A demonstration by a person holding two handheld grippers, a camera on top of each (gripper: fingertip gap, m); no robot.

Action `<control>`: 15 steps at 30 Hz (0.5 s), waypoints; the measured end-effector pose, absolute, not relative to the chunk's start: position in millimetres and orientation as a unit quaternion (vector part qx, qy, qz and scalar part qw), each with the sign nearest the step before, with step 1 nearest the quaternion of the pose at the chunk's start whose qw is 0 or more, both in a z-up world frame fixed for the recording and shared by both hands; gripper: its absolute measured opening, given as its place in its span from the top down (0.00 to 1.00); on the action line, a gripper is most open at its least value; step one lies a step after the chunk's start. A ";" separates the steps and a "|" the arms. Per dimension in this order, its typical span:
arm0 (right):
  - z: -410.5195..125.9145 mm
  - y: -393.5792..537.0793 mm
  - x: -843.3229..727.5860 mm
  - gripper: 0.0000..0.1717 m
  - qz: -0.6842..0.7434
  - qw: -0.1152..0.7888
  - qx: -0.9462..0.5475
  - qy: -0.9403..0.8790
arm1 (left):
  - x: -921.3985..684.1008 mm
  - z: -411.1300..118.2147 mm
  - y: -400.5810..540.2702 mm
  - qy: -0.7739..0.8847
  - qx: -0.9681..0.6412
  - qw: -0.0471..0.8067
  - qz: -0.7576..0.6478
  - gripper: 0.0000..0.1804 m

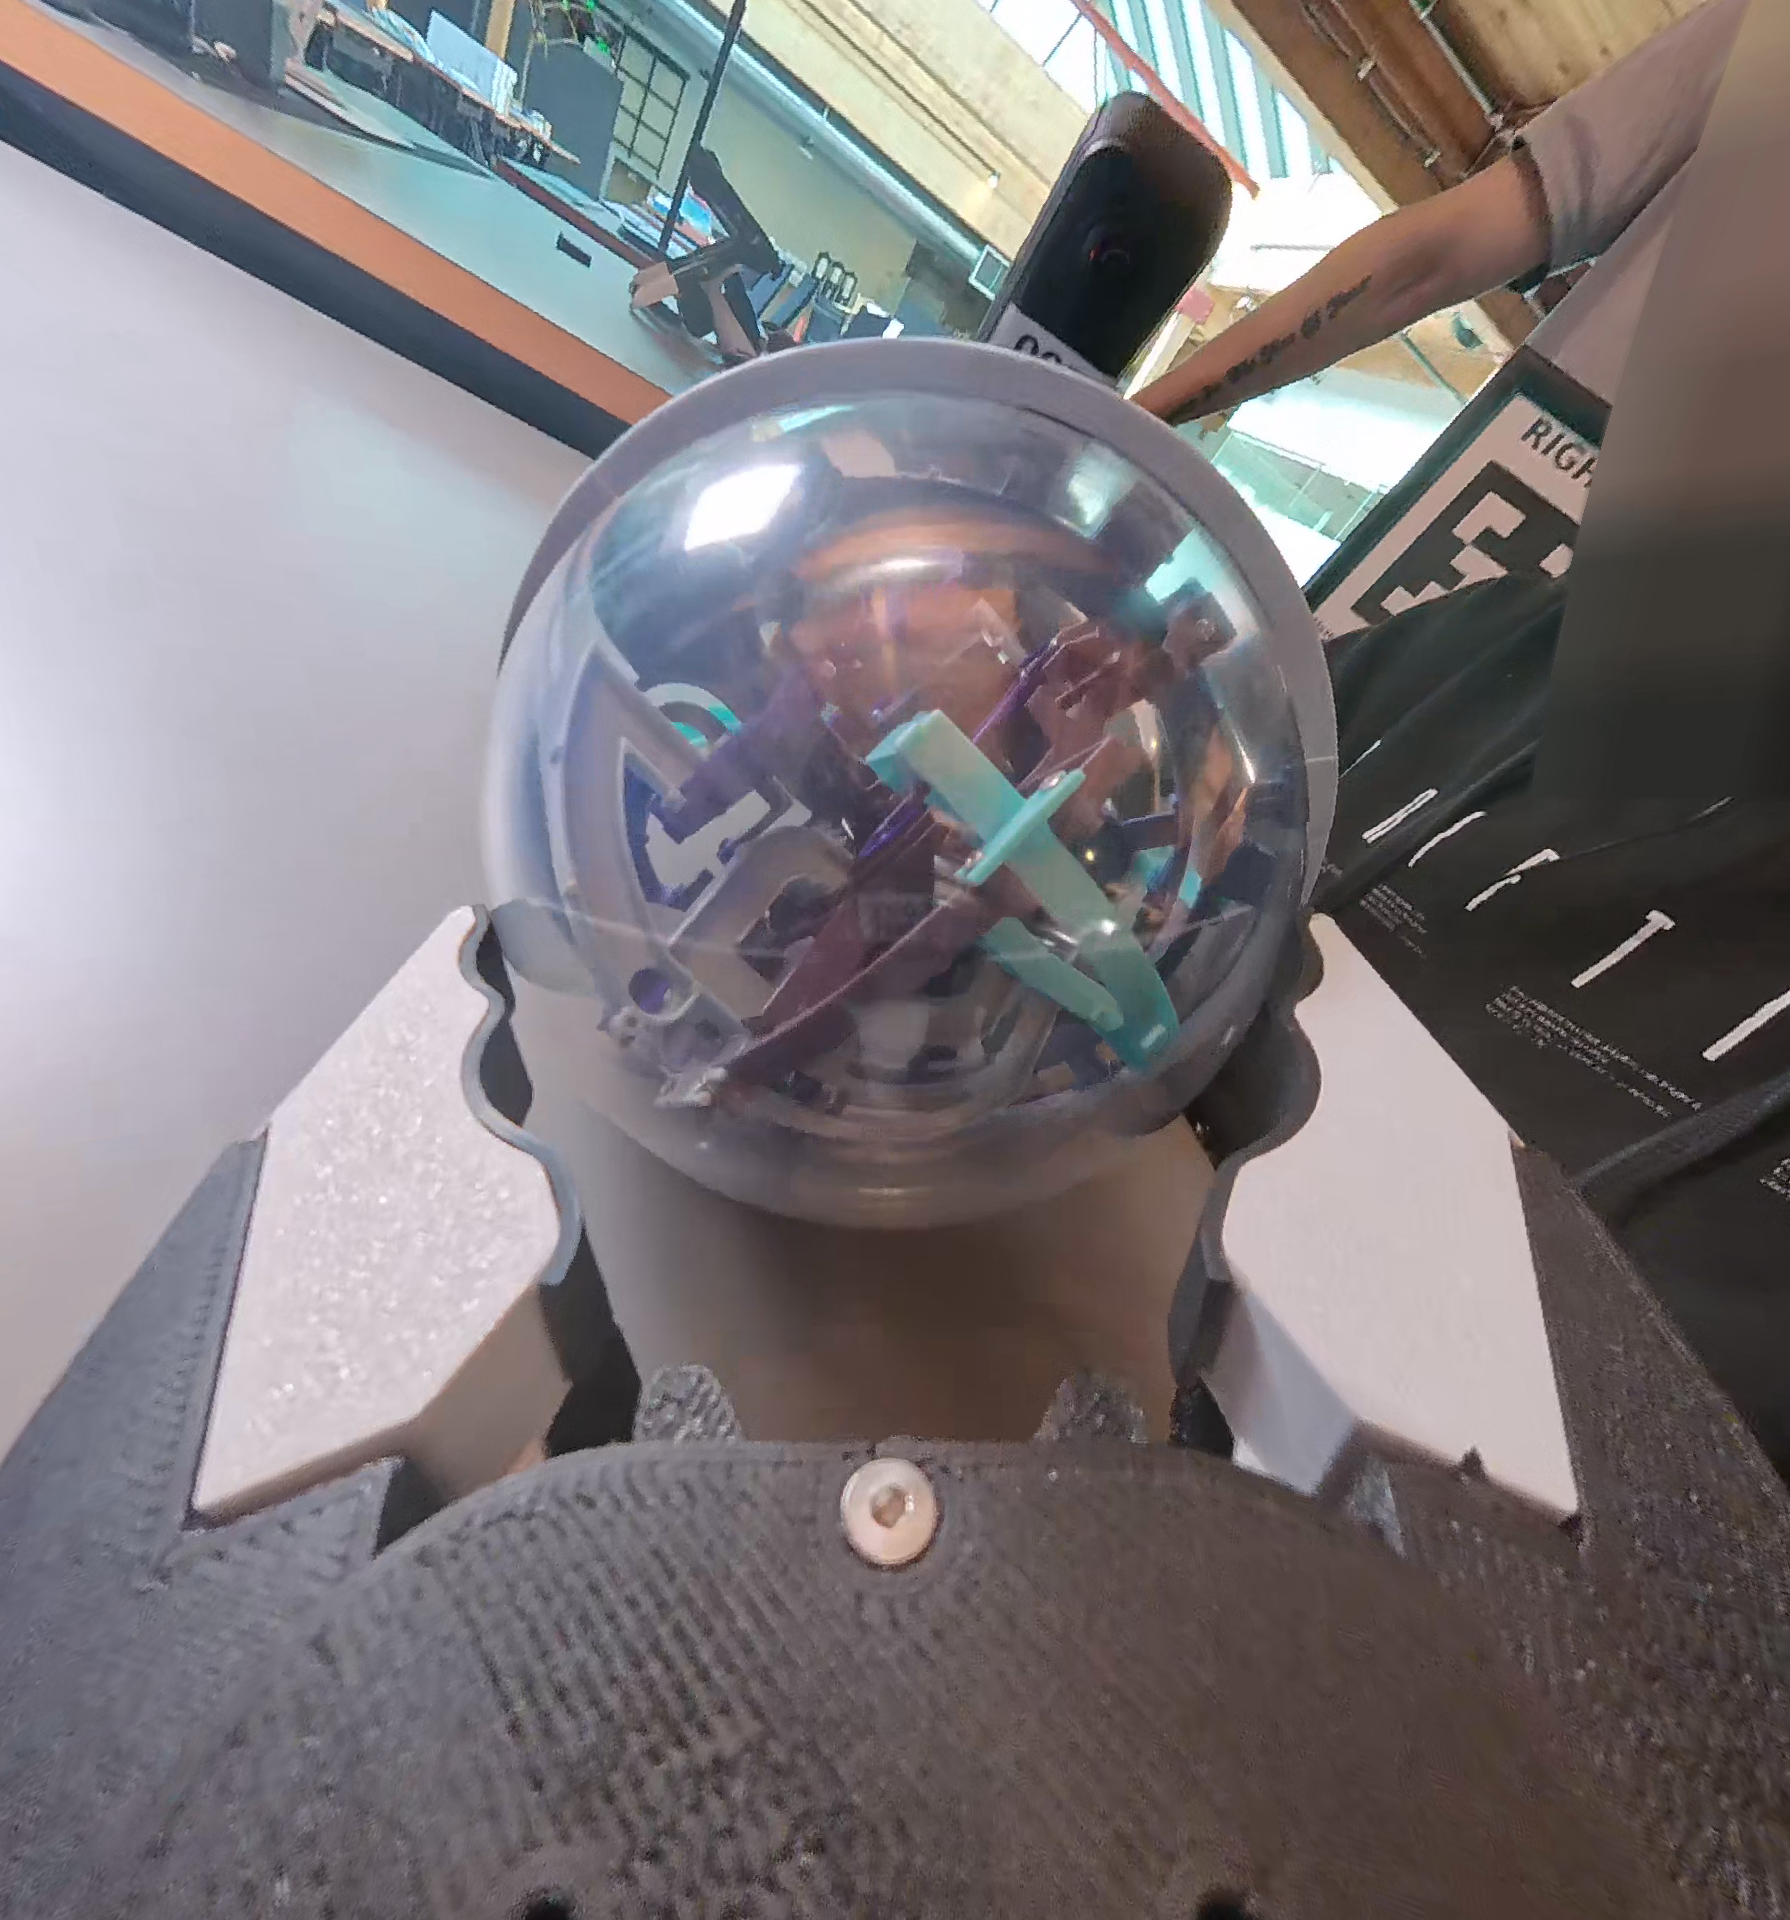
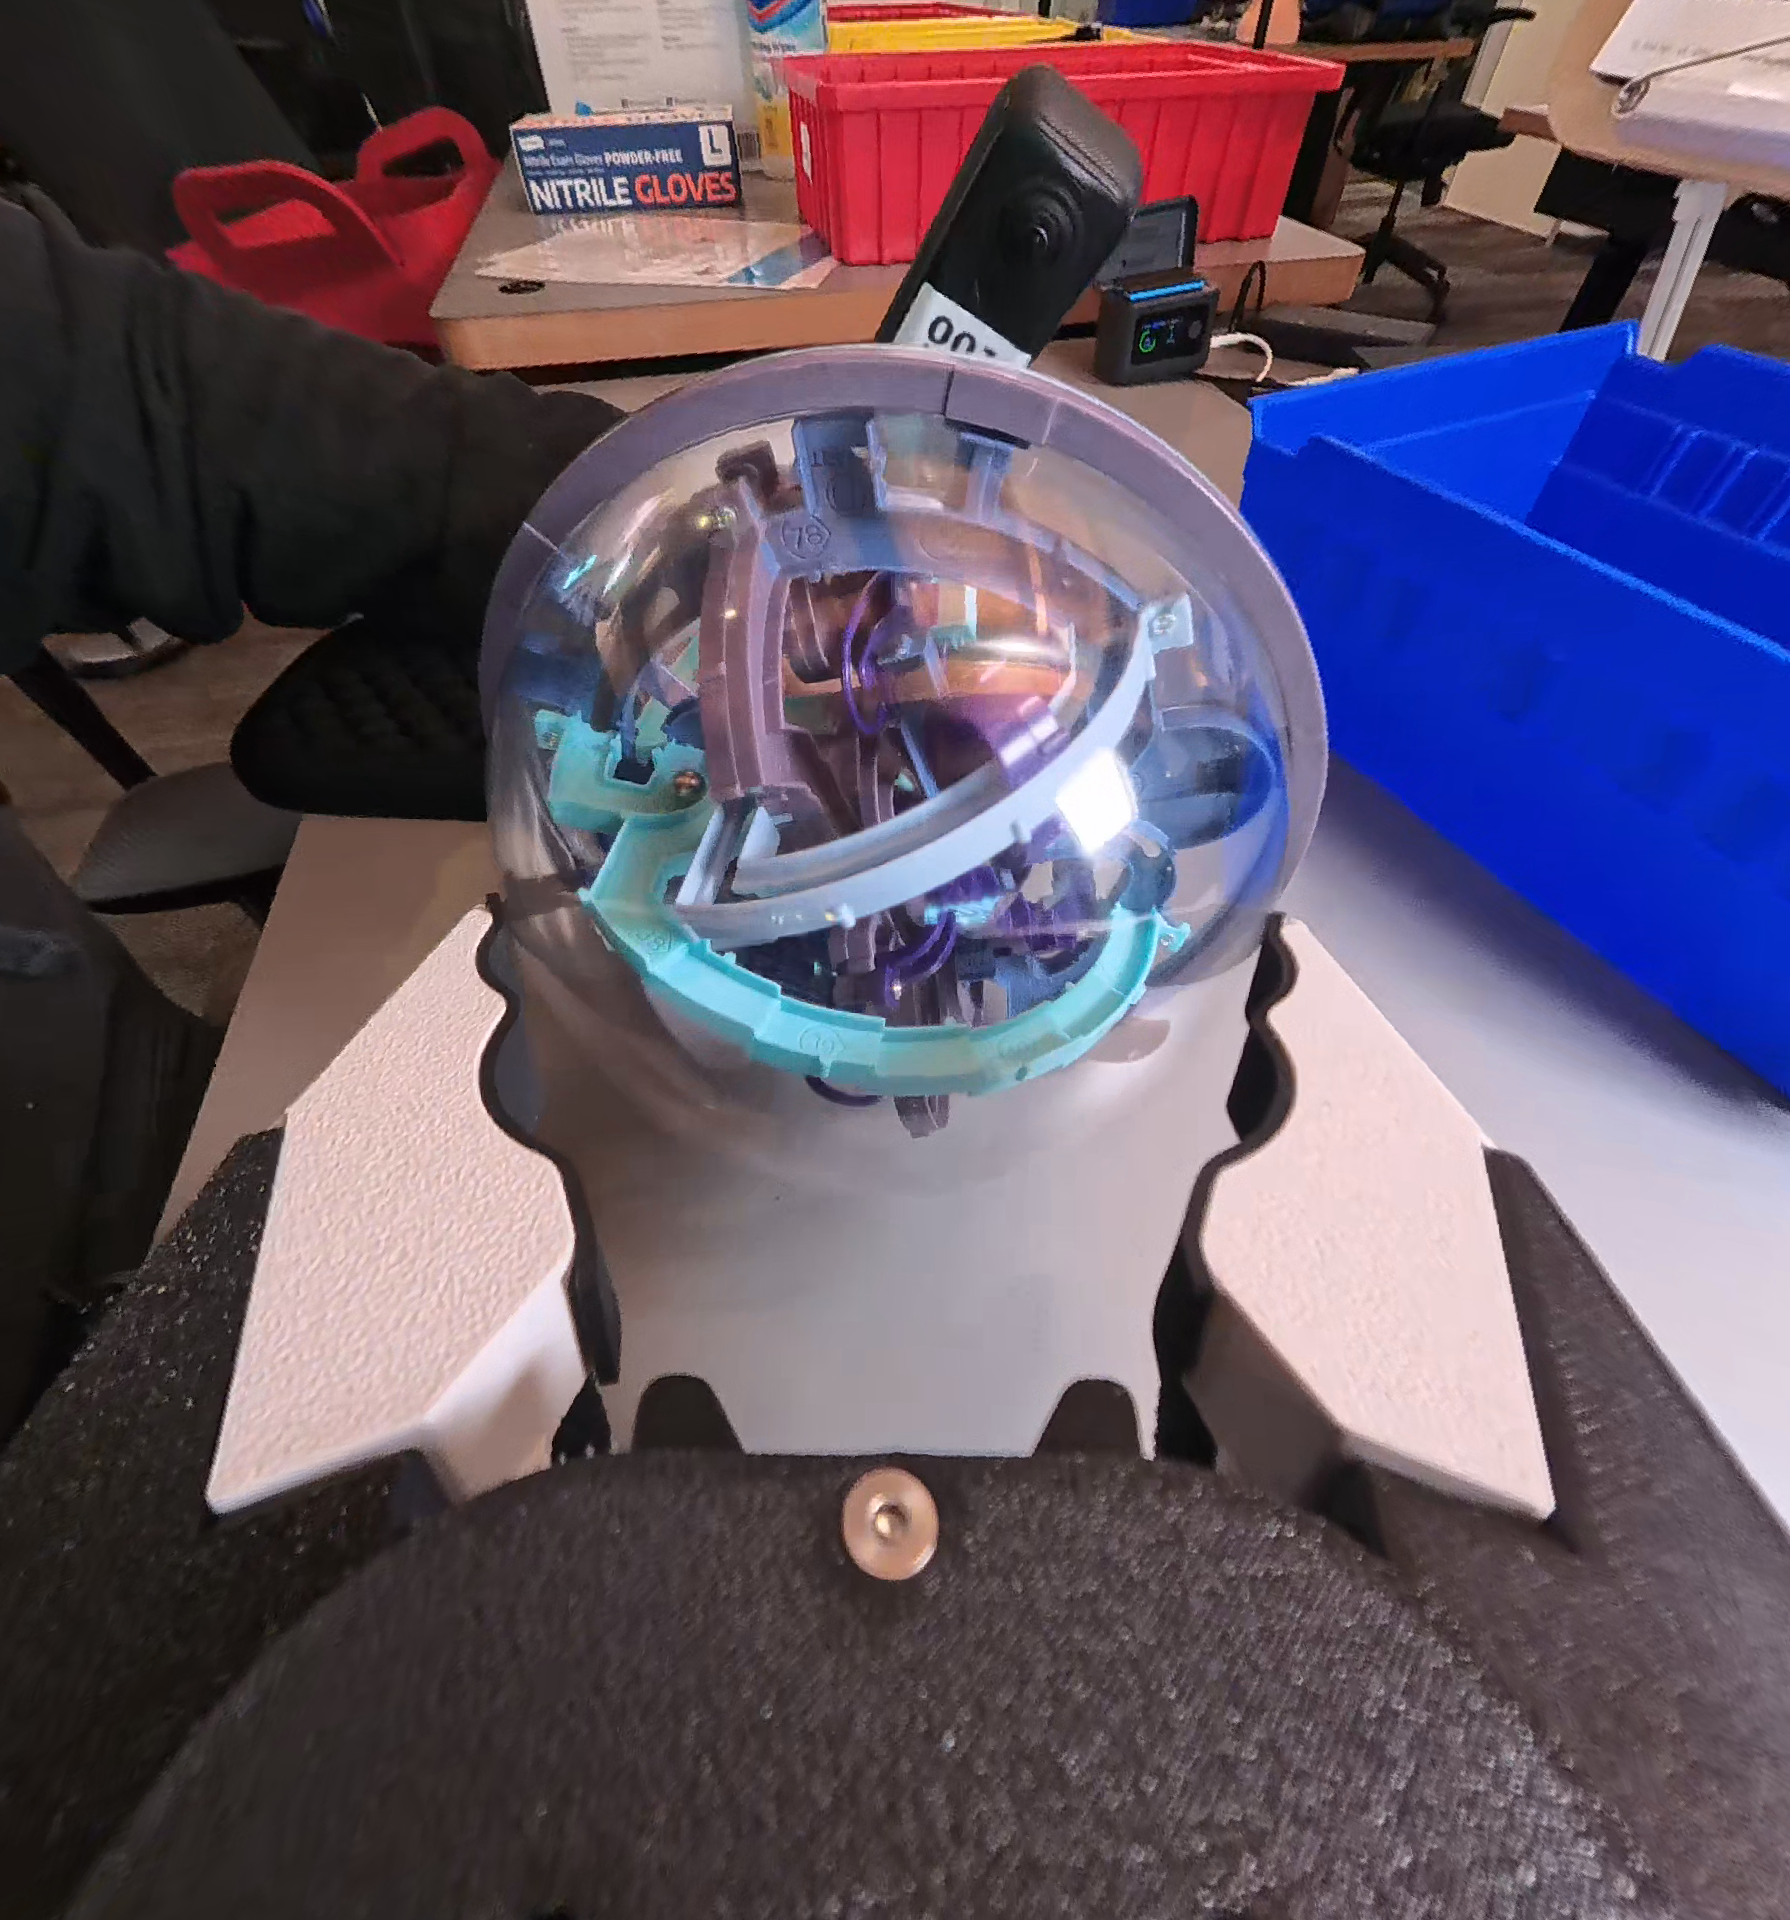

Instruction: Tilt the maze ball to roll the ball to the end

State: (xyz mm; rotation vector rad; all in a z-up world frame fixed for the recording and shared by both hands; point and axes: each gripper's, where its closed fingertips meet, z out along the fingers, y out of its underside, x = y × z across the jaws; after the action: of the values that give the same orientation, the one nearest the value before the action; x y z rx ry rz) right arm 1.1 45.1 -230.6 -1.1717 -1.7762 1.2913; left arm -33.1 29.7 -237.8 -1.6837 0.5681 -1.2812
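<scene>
**Two cameras, one ball in the middle**

Each camera sits on its own gripper and looks forward along the two fingers. Both are very close to the maze ball (image 1: 912, 790), which fills the middle of each picture.

The left wrist view looks at the ball from one side and tips upward, so windows and roof beams show behind the ball.

The right wrist view looks at the ball (image 2: 901, 748) from the other side and a bit downward. Right of the ball is a blue bin (image 2: 1556, 665).

Both views share the ball. Each also shows a black camera stick (image 1: 1119, 229) (image 2: 1026, 208) poking up just behind the ball.
</scene>
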 end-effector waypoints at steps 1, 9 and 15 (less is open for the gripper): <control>-229.3 46.5 -1.1 0.22 0.486 0.326 -0.444 -0.679 | -37.3 -238.7 29.2 0.232 -0.687 0.461 -0.511 0.23; -220.1 61.1 -15.3 0.22 0.492 0.314 -0.454 -0.673 | -68.0 -238.6 27.9 0.234 -0.699 0.575 -0.356 0.41; -226.0 56.9 -20.0 0.22 0.496 0.296 -0.441 -0.687 | -51.0 -224.2 22.2 0.266 -0.680 0.607 -0.313 0.26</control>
State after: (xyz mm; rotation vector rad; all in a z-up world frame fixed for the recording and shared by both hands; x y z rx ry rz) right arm -20.0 56.9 -226.0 -1.1720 -1.8272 1.3192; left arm -51.0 22.2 -224.2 -1.5709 0.6154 -0.7241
